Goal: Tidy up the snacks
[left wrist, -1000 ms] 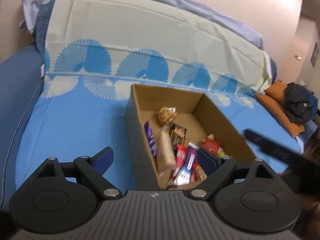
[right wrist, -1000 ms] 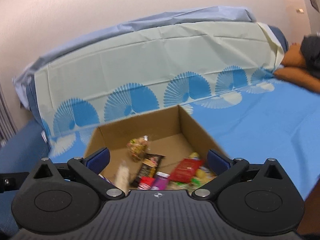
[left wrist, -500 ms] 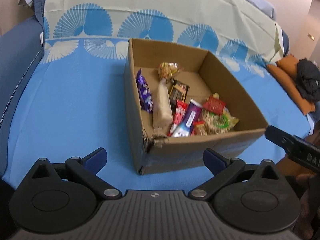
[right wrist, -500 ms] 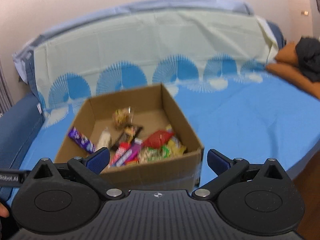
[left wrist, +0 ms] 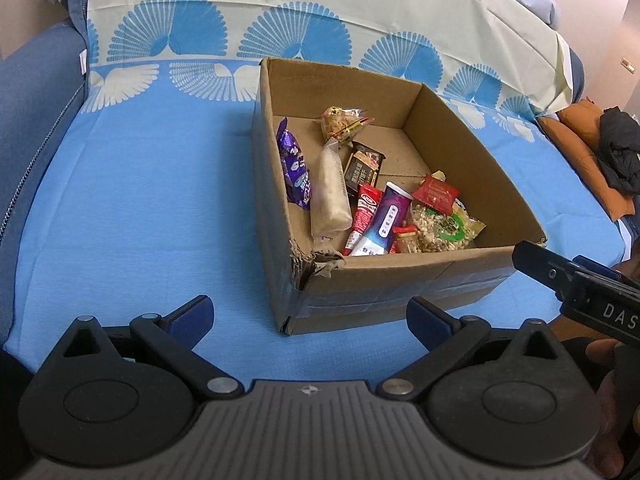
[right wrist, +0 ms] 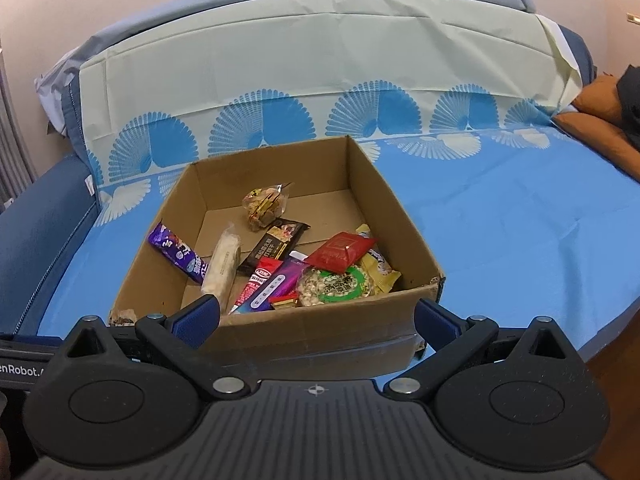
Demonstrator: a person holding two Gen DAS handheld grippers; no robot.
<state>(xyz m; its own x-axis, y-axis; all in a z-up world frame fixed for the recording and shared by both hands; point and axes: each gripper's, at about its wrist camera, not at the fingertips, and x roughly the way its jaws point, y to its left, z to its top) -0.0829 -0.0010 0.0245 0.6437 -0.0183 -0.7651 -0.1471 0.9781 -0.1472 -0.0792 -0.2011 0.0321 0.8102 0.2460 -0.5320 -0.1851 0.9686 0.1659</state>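
Hovering just short of the cardboard box (left wrist: 392, 280), the left gripper (left wrist: 310, 314) has its jaws spread as wide as they go, having just been opening, with nothing between them but the blue bedsheet (left wrist: 140, 208) and the box's torn near corner. The right gripper (right wrist: 318, 316) is likewise wide open and holds nothing; its blue pads (right wrist: 198, 314) frame the box's near wall without touching it. From the left wrist view, the right gripper's black finger shows at the right edge, close to the box's near right corner.

The box sits on a bed, open at the top, its near left corner crushed and ripped. Inside, the snacks lie in a loose heap toward the near side, leaving the far floor mostly bare. A purple wrapper (right wrist: 178, 258) leans against the left wall, with a pale long packet (right wrist: 224, 262) just beside it. A clear bag of brown pieces (right wrist: 266, 204) lies apart toward the back. A dark bar (right wrist: 274, 246) slants at the middle, and a red-and-white stick (right wrist: 258, 280) and a purple-and-white packet (right wrist: 276, 288) lie side by side below it. A red pouch (right wrist: 342, 252) rests on a round green-labelled pack (right wrist: 338, 286), with a yellow packet (right wrist: 378, 270) at their right.
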